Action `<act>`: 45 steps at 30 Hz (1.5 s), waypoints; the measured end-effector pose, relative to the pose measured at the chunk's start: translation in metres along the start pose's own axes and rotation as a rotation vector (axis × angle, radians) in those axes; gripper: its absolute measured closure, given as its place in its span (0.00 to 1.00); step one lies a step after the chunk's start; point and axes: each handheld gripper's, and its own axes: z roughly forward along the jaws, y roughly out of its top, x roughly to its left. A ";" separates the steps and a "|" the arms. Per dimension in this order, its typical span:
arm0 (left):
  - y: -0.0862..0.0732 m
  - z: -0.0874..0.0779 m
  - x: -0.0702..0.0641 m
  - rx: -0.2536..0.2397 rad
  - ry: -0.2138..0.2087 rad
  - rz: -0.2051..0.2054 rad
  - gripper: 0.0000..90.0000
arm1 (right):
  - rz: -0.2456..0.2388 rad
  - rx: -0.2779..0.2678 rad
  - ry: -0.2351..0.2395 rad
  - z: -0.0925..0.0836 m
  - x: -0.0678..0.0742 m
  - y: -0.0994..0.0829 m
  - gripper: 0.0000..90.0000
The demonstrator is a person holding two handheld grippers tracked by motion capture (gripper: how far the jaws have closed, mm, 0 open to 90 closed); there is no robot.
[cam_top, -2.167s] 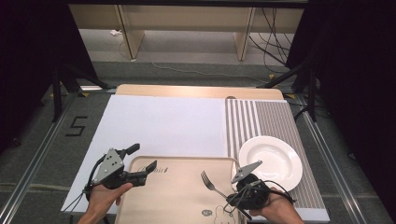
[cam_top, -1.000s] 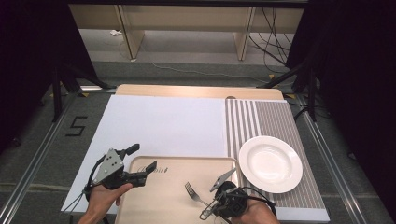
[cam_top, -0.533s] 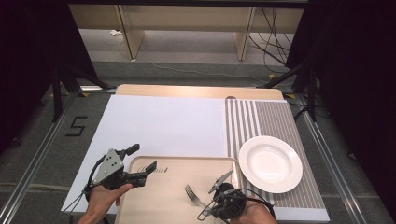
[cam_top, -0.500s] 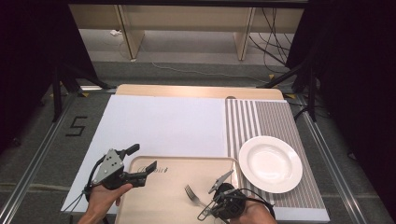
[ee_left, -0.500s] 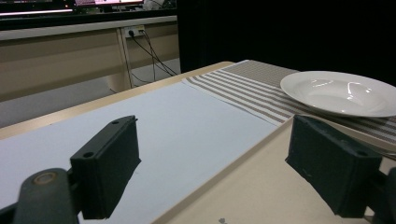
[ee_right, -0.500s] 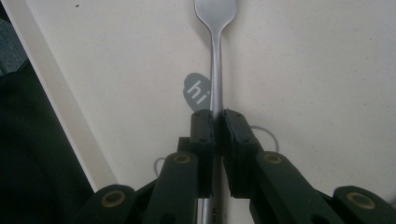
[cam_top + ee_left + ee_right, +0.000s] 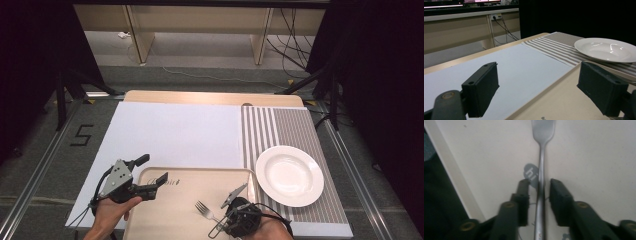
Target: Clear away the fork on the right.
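Now the right claw [image 7: 537, 188] has just been opening: its jaws stand a little apart on either side of the fork [image 7: 541, 182], whose handle runs straight up between them without being pinched. Compared with two seconds back, when the fork was carried higher up near the white plate [image 7: 289, 175], it now lies flat on the beige tray [image 7: 175, 220], close to the tray's near edge, tines pointing toward the tray's middle. My read: the fork has been set down and is being let go, so the placing step looks all but done, and the claw only needs to draw off without nudging the handle.

Over on the other side, the left claw [image 7: 145, 175] sits spread wide at the tray's far left corner, one jaw over the white mat [image 7: 175, 130], the other over the tray, nothing between them.

The high view gives the layout: tray at the near edge of the table [image 7: 210, 97], plate on the striped placemat [image 7: 295, 130] to the right. The right claw's own view settles what the high view cannot: a gap between pads and handle, plus a small "hi" mark printed on the tray beneath. The left claw's view shows the plate's [image 7: 606, 50] shallow rim from the side.
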 end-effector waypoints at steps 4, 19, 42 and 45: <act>0.000 -0.001 0.000 0.010 0.007 0.002 0.18 | -0.057 -0.043 -0.020 -0.003 0.009 0.004 0.59; 0.000 0.000 0.000 0.010 0.004 0.007 0.18 | -0.126 -0.073 -0.003 0.009 0.021 0.011 0.98; 0.001 -0.001 -0.001 0.006 0.005 0.008 0.18 | -0.098 -0.030 -0.107 0.011 0.000 0.009 1.00; 0.001 -0.001 0.000 0.003 0.005 0.004 0.18 | -0.082 -0.033 -0.116 0.007 -0.007 0.007 1.00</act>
